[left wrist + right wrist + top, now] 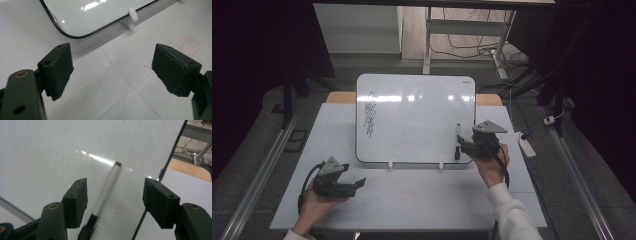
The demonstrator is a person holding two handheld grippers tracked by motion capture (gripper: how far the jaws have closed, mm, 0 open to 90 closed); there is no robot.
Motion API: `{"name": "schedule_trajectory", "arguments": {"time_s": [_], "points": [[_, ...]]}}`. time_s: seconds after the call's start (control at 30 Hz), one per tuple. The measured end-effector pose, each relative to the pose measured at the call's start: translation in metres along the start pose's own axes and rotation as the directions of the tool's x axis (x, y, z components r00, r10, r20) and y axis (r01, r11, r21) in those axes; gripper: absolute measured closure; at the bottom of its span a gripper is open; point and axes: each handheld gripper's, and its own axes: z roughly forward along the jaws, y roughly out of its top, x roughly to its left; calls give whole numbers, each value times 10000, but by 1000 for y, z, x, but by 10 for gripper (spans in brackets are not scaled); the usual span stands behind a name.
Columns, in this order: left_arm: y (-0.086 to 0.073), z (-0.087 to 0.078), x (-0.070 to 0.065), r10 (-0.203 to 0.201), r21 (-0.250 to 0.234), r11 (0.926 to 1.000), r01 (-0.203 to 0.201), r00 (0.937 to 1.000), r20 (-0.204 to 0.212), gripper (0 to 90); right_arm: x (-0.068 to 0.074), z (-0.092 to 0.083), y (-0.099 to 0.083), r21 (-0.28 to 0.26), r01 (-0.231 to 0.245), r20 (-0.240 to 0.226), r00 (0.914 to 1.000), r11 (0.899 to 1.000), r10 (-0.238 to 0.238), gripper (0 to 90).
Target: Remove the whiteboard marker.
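Note:
A whiteboard (412,120) leans upright at the back of the white table (422,200), with a black scribble (370,115) on its left side. A silver marker with a black cap (457,141) rests against the board's lower right corner. My right gripper (464,145) is open at that corner. In the right gripper view the marker (107,190) stands between the jaws of the right gripper (116,202), close to the left pad and well apart from the right one. My left gripper (359,184) lies low on the table front left, open and empty (112,72).
Two white clips (390,164) hold the board's bottom edge (75,35). Faint red marks (408,194) sit on the table in front. A white power strip (526,145) lies off the table's right edge. Desk legs and cables stand behind the table.

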Motion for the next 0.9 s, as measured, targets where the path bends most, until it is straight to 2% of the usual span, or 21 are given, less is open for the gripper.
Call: {"name": "schedule_trajectory", "arguments": {"time_s": [0.13,0.3,0.37,0.47,0.57,0.77,0.9], "points": [[-2,0,0,29,24,10000,-29,10000,-82,176,6,15,8,171,-151,380,9992,9997,144,441],[-6,-3,2,-42,-5,10000,42,9999,-151,176,11,31,12,674,-168,1035,9946,9976,97,546],[-7,-4,3,-54,-25,10000,54,9999,-155,176,13,36,13,778,-256,1199,9927,9966,162,588],[-8,-5,5,-30,-27,10000,29,9998,-218,176,18,39,15,795,-54,1491,9888,9968,-65,658],[-9,-6,8,-102,-82,9999,100,9997,-236,175,21,42,17,899,-90,1714,9852,9959,-65,710],[-11,-7,9,-158,-115,9998,155,9995,-283,176,25,45,18,938,-180,2051,9787,9954,-16,730],[-11,-7,8,-107,-113,9999,104,9996,-265,176,28,46,19,820,-432,2089,9776,9957,252,751]]}}
